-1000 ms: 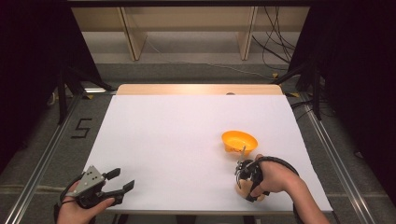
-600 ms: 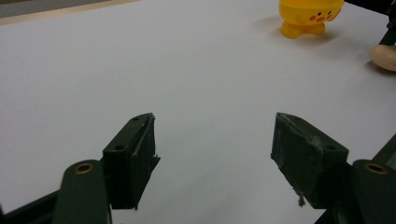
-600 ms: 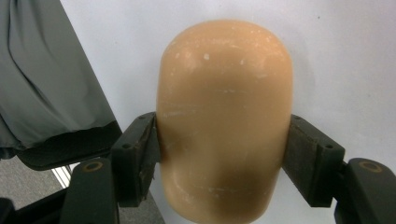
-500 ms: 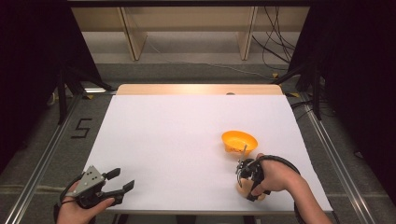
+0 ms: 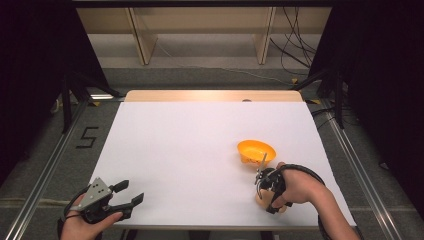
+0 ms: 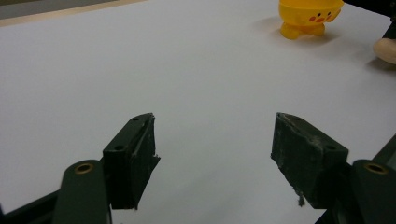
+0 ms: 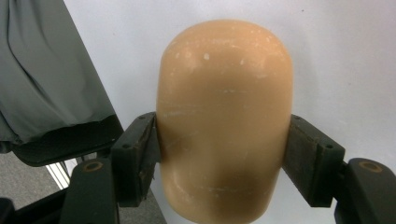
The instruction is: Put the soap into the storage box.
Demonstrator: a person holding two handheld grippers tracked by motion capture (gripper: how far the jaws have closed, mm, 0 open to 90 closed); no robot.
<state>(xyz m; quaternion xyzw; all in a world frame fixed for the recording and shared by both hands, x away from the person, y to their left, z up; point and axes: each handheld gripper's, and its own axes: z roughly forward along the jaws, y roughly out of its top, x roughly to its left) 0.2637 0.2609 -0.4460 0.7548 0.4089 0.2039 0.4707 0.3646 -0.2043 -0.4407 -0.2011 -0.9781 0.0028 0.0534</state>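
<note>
Two tongs on a white bench, going left to right. We see the left tongs at the near left corner of the bench in the high view, held in the person's left hand, grey three-cornered plate on top, jaws spread wide with nothing between them. Left gripper view agrees: both black jaws apart over bare white surface, not touching anything. Middle of the bench is plain white. Right of centre sits an orange-yellow bowl, shaped like a little duck-faced cup with red cheek dots in the left gripper view, standing upright. Just nearer than the bowl we see the right tongs, held in the right hand, close to the near edge. These tongs are pinching a tan rounded block; in the right gripper view both jaws press flat against its two sides, domed end pointing away. The tan block appears to rest on the bench, near the bowl but apart from it. Grey cloth shows at left in the right gripper view.
</note>
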